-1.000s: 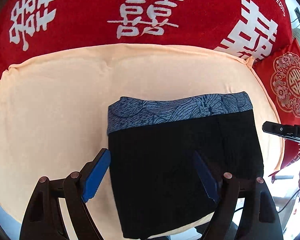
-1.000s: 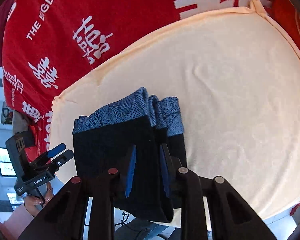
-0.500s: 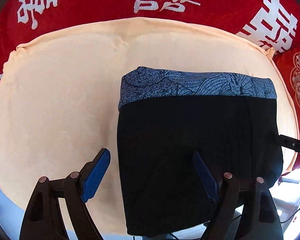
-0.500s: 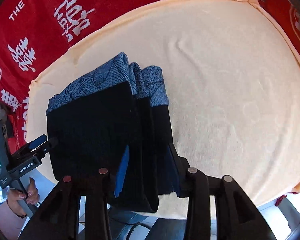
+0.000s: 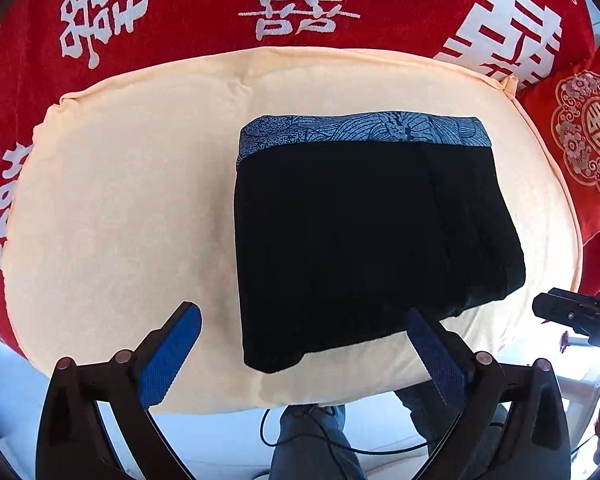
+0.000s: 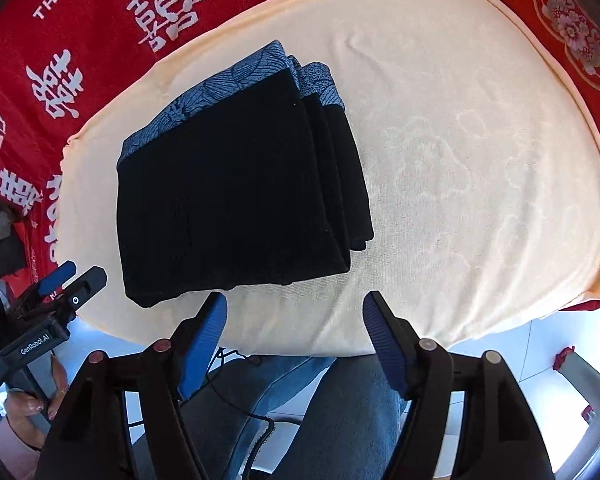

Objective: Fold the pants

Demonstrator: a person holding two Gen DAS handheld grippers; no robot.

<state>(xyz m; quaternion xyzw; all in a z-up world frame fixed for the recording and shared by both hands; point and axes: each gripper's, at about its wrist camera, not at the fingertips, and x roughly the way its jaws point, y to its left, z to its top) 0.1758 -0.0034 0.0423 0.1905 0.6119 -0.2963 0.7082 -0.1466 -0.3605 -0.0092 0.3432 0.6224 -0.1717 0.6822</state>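
The black pants [image 5: 364, 232] with a blue patterned waistband lie folded into a compact stack on the cream cushion [image 5: 120, 200]; in the right wrist view the pants [image 6: 228, 196] show several stacked layers. My left gripper [image 5: 304, 344] is open and empty, just short of the stack's near edge. My right gripper [image 6: 296, 320] is open and empty, just short of the stack's near right corner. The left gripper also shows in the right wrist view [image 6: 72, 280], and the right gripper's tip shows in the left wrist view [image 5: 572, 312].
A red cloth with white characters [image 5: 300, 8] lies under and behind the cushion. A red embroidered cushion [image 5: 592, 132] sits at the right. The person's jeans-clad legs [image 6: 332, 408] and a black cable [image 5: 340, 444] are below the cushion's near edge.
My right gripper let go of the stack's edge, opened and drew back. My left gripper stayed open and also drew back from the pants.
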